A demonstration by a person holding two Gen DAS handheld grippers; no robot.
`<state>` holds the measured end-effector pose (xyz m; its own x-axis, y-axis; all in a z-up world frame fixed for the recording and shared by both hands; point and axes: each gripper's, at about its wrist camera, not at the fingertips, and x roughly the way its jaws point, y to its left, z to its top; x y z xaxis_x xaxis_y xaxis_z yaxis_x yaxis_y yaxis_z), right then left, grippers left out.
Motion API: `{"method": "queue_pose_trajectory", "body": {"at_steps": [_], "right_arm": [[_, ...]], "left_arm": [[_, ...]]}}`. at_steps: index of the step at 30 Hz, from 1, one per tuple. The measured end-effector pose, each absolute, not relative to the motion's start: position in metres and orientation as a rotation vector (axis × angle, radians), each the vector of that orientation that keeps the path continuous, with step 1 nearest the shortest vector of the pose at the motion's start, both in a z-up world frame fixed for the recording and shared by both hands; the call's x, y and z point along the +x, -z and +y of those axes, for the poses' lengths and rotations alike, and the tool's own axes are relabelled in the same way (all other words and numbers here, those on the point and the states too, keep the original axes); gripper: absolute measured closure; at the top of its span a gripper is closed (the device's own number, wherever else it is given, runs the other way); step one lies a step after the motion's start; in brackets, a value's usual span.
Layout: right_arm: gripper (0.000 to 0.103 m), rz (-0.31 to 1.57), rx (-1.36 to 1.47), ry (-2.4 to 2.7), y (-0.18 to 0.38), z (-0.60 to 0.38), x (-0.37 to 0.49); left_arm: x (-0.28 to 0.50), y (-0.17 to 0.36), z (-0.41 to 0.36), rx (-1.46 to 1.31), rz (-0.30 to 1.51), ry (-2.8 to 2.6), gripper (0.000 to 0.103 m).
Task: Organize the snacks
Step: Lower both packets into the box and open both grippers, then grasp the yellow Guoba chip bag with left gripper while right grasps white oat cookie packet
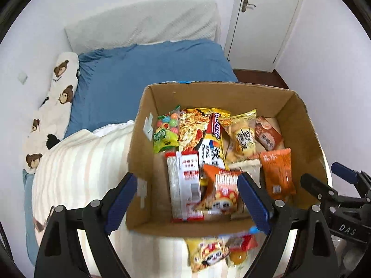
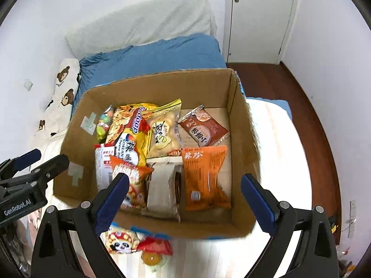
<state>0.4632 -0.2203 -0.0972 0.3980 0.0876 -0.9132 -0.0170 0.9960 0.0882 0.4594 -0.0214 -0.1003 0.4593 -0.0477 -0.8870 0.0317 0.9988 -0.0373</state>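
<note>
Brown cardboard fills my view: the box (image 2: 160,88) sits on the striped blanket (image 1: 76,162) ahead of both tools, already crowded with packets. My left gripper (image 1: 187,199) and right gripper (image 2: 185,199) both hang with fingers spread wide and nothing between them, side by side over the near wall. Still outside, just below that wall and under my fingertips, lie a yellow panda packet (image 2: 120,243), a small red packet (image 2: 157,246) and an orange jelly cup (image 2: 150,258). I judge these are next. I should drop one tool straight down, pinch the panda packet by its crimped edge, not its puffy middle, then lift clear of the wall and set it in the bare corner beyond the orange packet (image 2: 205,178).
</note>
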Motion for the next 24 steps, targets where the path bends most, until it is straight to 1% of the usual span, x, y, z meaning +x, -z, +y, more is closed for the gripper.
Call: {"method": "queue_pose_trajectory", "body": {"at_steps": [10, 14, 16, 19, 24], "right_arm": [[0.004, 1.076, 0.101, -0.078, 0.058, -0.220, 0.405], [0.004, 1.116, 0.159, -0.116, 0.059, -0.221, 0.382], [0.004, 1.165, 0.200, -0.136, 0.070, -0.222, 0.368], [0.004, 1.263, 0.278, -0.116, 0.104, -0.229, 0.338], [0.004, 1.443, 0.614, -0.058, 0.179, -0.251, 0.275]], "left_arm": [[0.402, 0.054, -0.023, 0.005, 0.985, 0.046, 0.014], [0.380, 0.053, -0.025, 0.015, 0.993, 0.048, 0.014], [0.364, 0.062, -0.027, 0.025, 1.016, 0.049, 0.014], [0.340, 0.083, -0.028, 0.045, 1.043, 0.028, 0.014], [0.303, 0.143, -0.014, 0.012, 1.190, -0.015, 0.014]]}}
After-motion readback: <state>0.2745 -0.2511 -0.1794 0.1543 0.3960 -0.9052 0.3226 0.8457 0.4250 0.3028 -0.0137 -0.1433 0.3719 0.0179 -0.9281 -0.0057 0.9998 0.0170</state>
